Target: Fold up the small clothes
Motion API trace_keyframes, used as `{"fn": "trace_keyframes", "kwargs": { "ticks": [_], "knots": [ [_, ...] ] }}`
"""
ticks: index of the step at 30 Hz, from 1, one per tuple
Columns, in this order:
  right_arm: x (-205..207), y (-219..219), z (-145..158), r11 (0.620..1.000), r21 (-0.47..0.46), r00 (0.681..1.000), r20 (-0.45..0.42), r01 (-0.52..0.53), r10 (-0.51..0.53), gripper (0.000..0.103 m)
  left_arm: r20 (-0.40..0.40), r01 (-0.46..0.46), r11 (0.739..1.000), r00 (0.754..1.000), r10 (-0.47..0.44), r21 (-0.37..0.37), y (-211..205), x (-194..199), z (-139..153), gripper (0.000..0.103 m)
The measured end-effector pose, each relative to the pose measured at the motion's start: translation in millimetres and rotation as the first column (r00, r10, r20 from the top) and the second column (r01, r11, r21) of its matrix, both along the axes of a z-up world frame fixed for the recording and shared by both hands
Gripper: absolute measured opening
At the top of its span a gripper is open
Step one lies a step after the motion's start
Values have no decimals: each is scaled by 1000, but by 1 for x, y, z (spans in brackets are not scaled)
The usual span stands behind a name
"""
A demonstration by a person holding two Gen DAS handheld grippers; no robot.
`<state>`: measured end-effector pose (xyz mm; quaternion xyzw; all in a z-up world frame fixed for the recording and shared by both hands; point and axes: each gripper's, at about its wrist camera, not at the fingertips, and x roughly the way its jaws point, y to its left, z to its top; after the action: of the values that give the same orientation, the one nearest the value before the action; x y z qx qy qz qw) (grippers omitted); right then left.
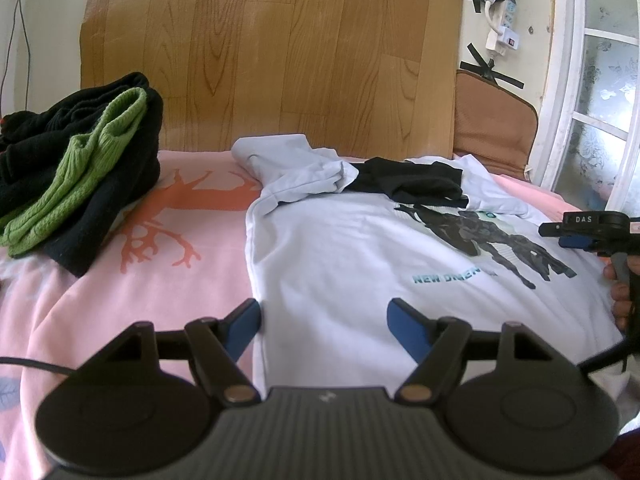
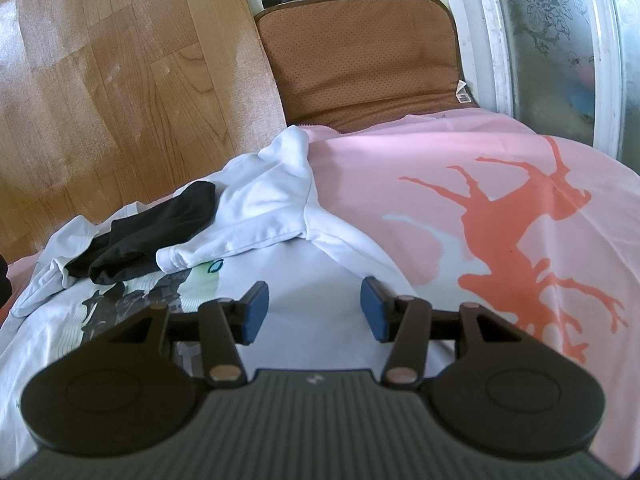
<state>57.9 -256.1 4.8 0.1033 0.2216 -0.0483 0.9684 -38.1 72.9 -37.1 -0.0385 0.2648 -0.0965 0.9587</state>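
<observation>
Holding both grippers low over a white T-shirt point(image 1: 332, 264), we are seeing it lying face up on a pink bedsheet point(image 1: 132, 280) printed with an orange branching figure. We are reading a dark graphic and teal lettering on its chest. Both sleeves are lying turned in toward the collar, and a small black garment point(image 1: 408, 184) is resting across the neckline between them.

We are keeping the left gripper point(image 1: 324, 320) with its 2 blue pads spread wide, gripping nothing; the left pad is sitting at the shirt's side edge, the other over the white cloth. We are keeping the right gripper point(image 2: 314, 306) parted as well, empty, over the shirt body just beside its opposite edge.

We are noting a pile of black and green knitwear point(image 1: 76, 168) sitting on the sheet, apart from the shirt. A wood-grain panel point(image 1: 280, 52) and a brown cushion point(image 2: 360, 64) are standing behind the bed.
</observation>
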Motion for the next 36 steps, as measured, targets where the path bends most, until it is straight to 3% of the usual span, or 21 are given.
{"fn": "trace_keyframes", "kwargs": {
  "ticks": [36],
  "knots": [
    [1, -1, 0, 999, 31, 1000, 9, -20, 19, 62, -3, 50, 998, 999, -50, 35, 0, 0, -1, 76]
  ]
}}
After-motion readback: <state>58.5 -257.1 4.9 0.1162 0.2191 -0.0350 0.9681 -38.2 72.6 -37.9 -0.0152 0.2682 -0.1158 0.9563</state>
